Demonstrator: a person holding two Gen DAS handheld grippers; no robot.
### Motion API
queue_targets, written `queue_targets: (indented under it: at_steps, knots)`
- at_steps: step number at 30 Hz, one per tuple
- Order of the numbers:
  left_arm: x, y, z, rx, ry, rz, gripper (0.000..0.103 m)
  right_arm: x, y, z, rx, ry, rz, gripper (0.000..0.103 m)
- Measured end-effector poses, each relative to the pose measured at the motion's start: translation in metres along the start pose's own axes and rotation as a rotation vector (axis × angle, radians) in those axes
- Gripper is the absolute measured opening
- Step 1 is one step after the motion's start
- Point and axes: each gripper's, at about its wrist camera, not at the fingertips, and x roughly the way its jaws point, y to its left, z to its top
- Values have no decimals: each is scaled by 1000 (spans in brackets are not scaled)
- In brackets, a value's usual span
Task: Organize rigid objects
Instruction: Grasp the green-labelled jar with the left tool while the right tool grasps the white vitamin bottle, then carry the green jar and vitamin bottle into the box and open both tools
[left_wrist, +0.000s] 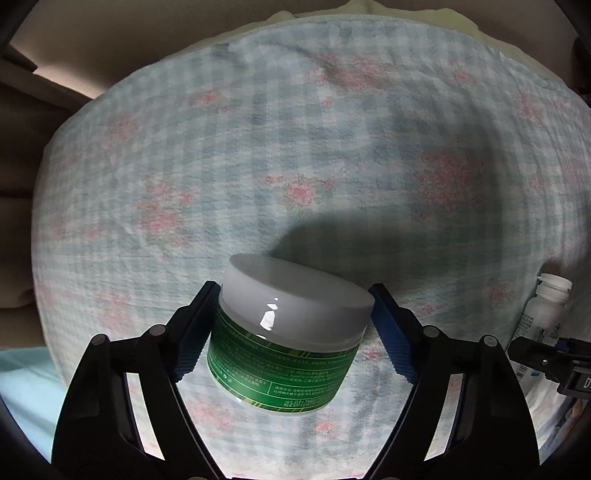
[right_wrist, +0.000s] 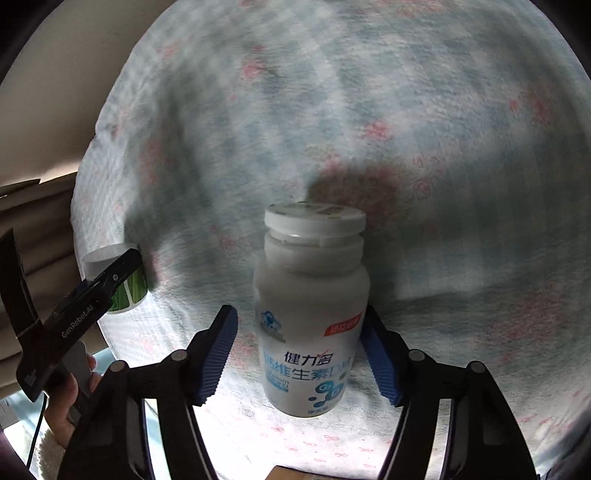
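Green-labelled jar (left_wrist: 291, 328) sits tilted, clamped in our left gripper (left_wrist: 291, 328) above the checked cloth (left_wrist: 258, 147); our right gripper (right_wrist: 299, 339) grips the white bottle (right_wrist: 310, 306), upright, just right of the jar.

1. White bottle (right_wrist: 311, 314), centre of the right wrist view: blue characters "健力多" with a larger blue line beneath, partly legible as "维生素D".
2. Black gripper body (right_wrist: 79, 325), lower left of that view: "GenRobot.AI".
3. Green jar (left_wrist: 284, 332), lower centre of the left wrist view: "LOT:" and "EXP:"; the rest too small.
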Motion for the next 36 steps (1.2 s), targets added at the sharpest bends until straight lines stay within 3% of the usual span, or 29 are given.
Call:
queue_targets:
  at_steps: [4, 11, 17, 27, 36]
  knots:
    - [0, 2, 1, -17, 4, -11, 75, 4, -7, 7, 32, 34, 4, 47]
    - [-3, -5, 0, -23, 22, 26, 74, 4, -10, 12, 50, 60, 34, 46]
    - [-23, -4, -19, -172, 12, -34, 72, -11, 0, 16, -30, 59, 37, 46]
    - [-86, -10, -85, -385, -52, -112, 69, -51, 31, 28, -179, 47, 50, 46]
    - [-185, -19, -175, -643, -184, -91, 69, -110, 55, -4, -448, 42, 53, 46]
